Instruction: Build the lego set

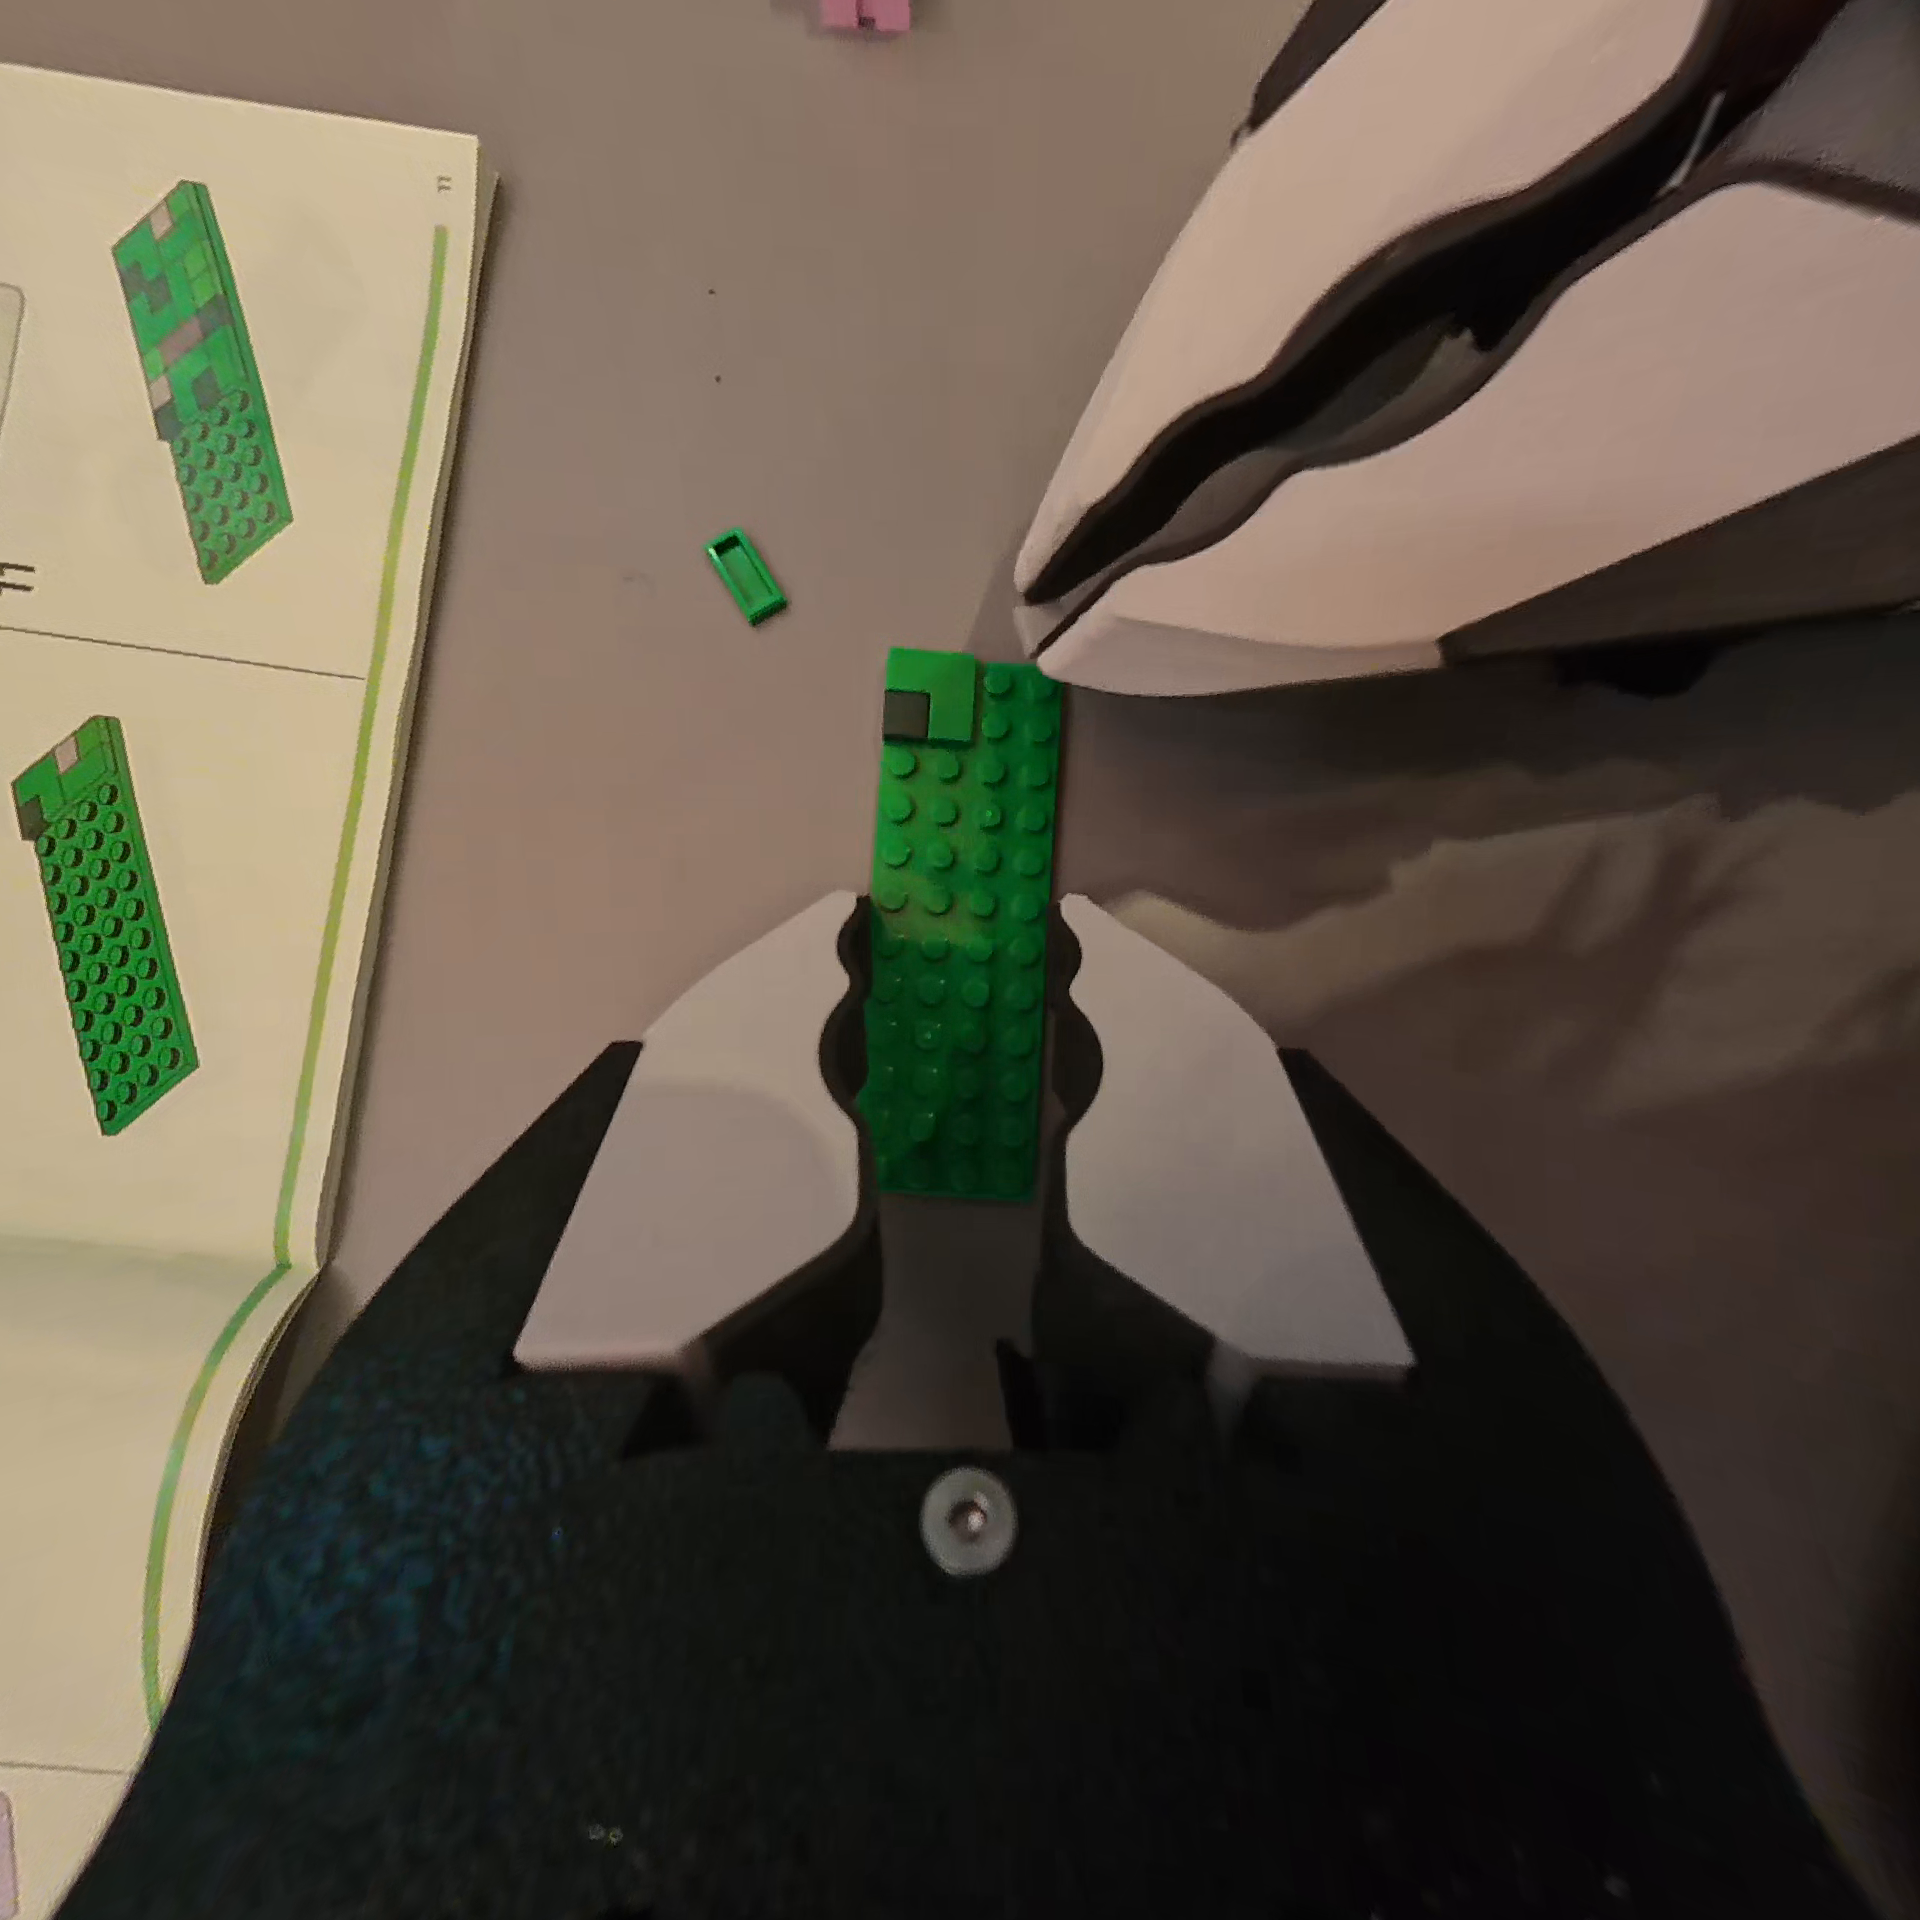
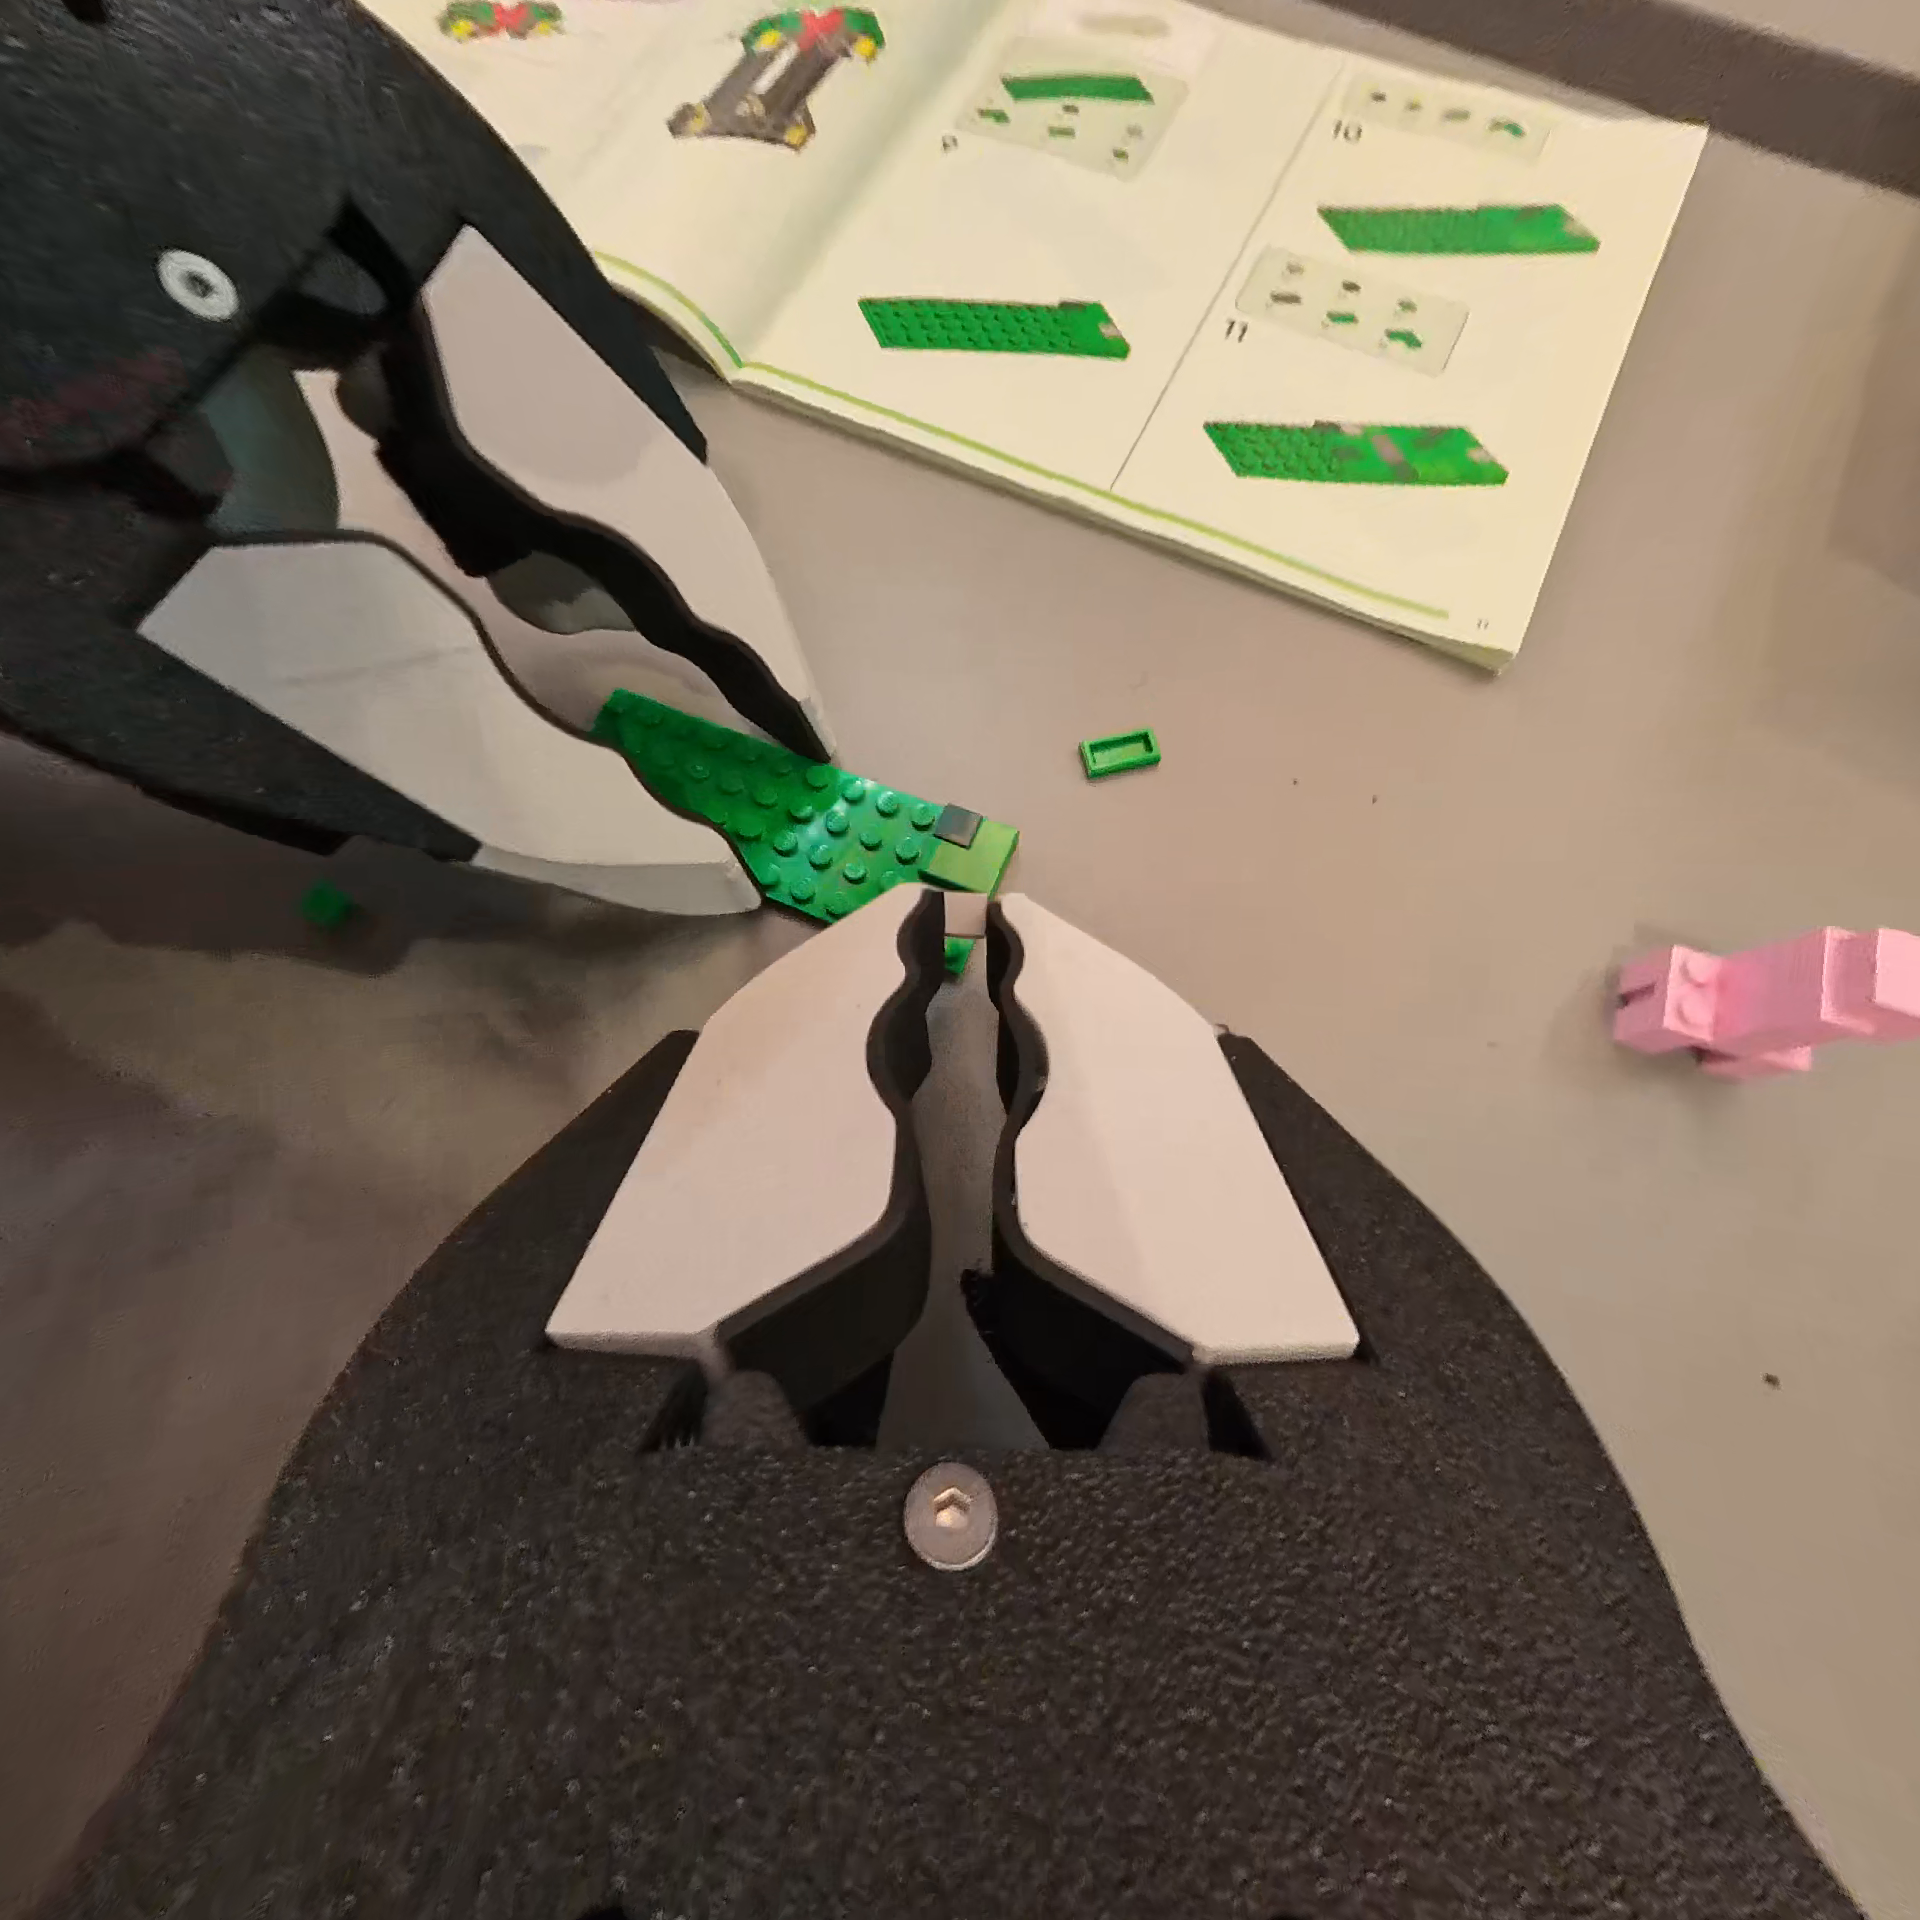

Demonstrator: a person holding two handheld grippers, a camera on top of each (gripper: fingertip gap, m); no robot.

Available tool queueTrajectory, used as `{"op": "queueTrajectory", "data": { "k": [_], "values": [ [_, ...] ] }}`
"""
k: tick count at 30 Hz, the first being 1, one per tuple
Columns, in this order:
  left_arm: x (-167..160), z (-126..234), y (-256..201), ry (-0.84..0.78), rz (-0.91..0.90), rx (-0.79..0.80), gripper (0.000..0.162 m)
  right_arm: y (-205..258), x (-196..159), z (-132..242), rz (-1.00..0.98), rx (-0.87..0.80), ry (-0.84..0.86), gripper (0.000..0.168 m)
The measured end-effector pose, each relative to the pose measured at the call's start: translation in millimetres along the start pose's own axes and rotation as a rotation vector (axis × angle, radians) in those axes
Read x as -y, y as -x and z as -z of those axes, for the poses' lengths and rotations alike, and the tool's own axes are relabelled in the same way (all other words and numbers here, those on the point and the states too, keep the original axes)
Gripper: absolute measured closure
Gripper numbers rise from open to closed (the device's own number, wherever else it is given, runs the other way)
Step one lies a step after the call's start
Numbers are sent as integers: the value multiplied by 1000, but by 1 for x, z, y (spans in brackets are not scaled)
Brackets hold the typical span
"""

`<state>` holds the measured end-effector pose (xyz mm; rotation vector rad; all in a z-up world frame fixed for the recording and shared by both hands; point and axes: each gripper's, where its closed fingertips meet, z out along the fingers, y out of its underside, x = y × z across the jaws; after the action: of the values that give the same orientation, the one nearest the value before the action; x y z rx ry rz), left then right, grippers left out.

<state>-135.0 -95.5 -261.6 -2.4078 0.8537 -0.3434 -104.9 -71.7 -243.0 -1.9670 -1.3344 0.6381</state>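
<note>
While left gripper (image 1: 961, 914) jaws clamp green plate (image 1: 961, 831) lengthwise, pointing forward, right gripper (image 2: 964, 914) jaws pinch pale tile (image 2: 964, 916).

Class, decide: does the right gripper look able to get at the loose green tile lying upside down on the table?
Probably not yet: the table around the loose green tile is bare, but the right gripper already pinches a small pale piece.

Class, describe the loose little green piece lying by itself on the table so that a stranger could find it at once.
Start at the open instruction booklet on the grey table, then look towards the long studded green plate clamped in the left gripper. Between them lies the small green tile: a lone, flat, studless rectangle with a recessed face.
</note>
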Motion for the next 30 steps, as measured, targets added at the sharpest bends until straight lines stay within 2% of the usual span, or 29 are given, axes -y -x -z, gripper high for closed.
{"op": "queueTrajectory", "data": {
  "k": [15,24,30],
  "values": [
    [2,-2,-2,-36,-21,21,131,1,-9,-10,10,-184,125,161],
    [2,-2,-2,-45,-26,21,131,0,-9,-12,-2,-202,121,161],
    [2,-2,-2,-47,-28,19,131,1,-9,-12,-7,-188,126,152]
  ]
}}
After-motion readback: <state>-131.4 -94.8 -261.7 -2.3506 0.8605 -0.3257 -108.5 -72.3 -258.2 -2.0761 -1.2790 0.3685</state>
